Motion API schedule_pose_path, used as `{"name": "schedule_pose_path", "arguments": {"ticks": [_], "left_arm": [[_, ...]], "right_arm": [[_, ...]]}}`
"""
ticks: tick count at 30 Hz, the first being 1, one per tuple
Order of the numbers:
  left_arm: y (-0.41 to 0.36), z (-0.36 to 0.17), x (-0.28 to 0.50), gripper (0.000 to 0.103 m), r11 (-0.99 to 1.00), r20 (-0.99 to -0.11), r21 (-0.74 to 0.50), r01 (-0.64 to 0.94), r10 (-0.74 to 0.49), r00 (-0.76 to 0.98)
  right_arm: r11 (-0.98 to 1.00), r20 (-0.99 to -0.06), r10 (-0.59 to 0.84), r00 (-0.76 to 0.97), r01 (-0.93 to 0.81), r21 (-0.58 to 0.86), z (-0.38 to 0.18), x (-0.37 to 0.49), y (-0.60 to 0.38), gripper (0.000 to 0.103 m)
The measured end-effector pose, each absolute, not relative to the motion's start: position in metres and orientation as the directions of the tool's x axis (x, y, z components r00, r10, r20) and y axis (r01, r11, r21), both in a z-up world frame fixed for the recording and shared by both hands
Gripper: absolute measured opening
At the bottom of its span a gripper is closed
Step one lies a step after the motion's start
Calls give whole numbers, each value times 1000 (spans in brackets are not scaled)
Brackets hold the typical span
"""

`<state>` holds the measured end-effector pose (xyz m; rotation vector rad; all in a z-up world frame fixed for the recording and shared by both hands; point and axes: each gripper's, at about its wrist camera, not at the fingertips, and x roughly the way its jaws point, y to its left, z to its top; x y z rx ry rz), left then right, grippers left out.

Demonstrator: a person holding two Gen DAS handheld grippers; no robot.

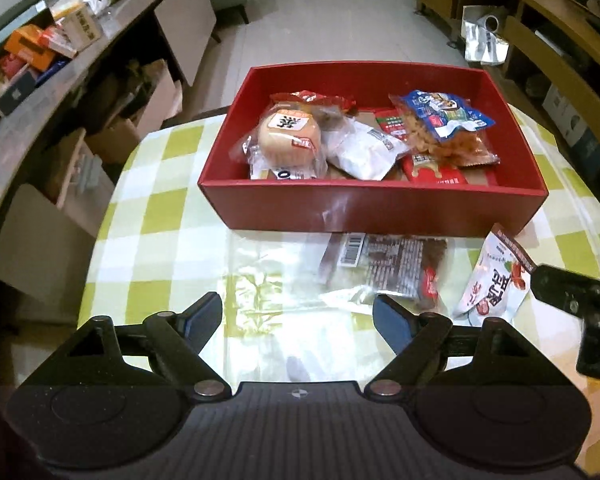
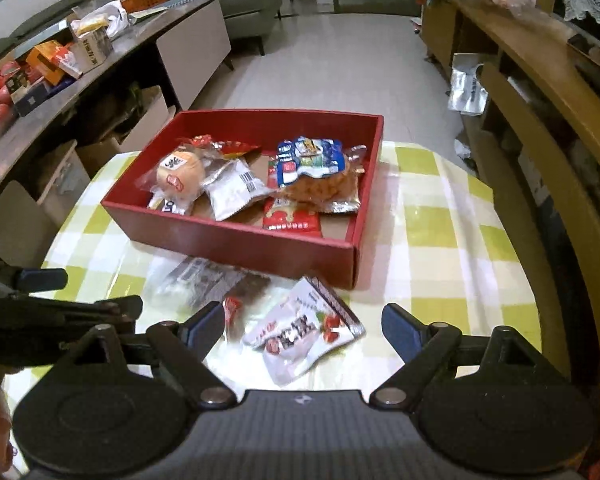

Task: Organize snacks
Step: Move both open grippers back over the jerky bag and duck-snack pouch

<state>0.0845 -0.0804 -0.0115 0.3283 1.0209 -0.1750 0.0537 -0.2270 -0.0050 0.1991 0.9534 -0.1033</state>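
A red box (image 1: 372, 208) (image 2: 236, 240) stands on the checked table and holds several snack packets: a round bun (image 1: 290, 134) (image 2: 180, 174), a white pouch (image 1: 360, 152) (image 2: 234, 194), a blue-topped crisp bag (image 1: 444, 124) (image 2: 316, 172) and red packets. In front of the box lie a dark clear-wrapped snack (image 1: 396, 268) (image 2: 208, 280) and a white packet with red fruit (image 1: 496, 280) (image 2: 304, 332). My left gripper (image 1: 298, 316) is open over bare table left of the dark snack. My right gripper (image 2: 304, 324) is open above the white packet, pads apart from it.
The checked tablecloth (image 1: 156, 216) (image 2: 440, 240) lies under a clear cover. A cluttered counter (image 1: 32, 52) (image 2: 48, 68) runs along the left with cardboard boxes beneath. A wooden shelf unit (image 1: 560, 40) (image 2: 540, 120) stands on the right. Open floor (image 1: 332, 20) lies beyond the table.
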Motion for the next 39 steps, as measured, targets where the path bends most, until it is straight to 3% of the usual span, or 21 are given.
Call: {"name": "schedule_pose_path", "arguments": {"ticks": [9, 30, 39], "left_arm": [[-78, -5, 79, 90, 936, -849, 174, 305, -14, 527], [-68, -32, 92, 90, 907, -855, 281, 315, 88, 511], [-49, -29, 106, 91, 947, -888, 190, 258, 53, 457]], "right_arm": [[969, -848, -8, 531, 213, 125, -24, 58, -226, 91], [958, -889, -21, 458, 264, 114, -56, 90, -223, 91], [906, -907, 2, 421, 383, 179, -74, 96, -250, 91]]}}
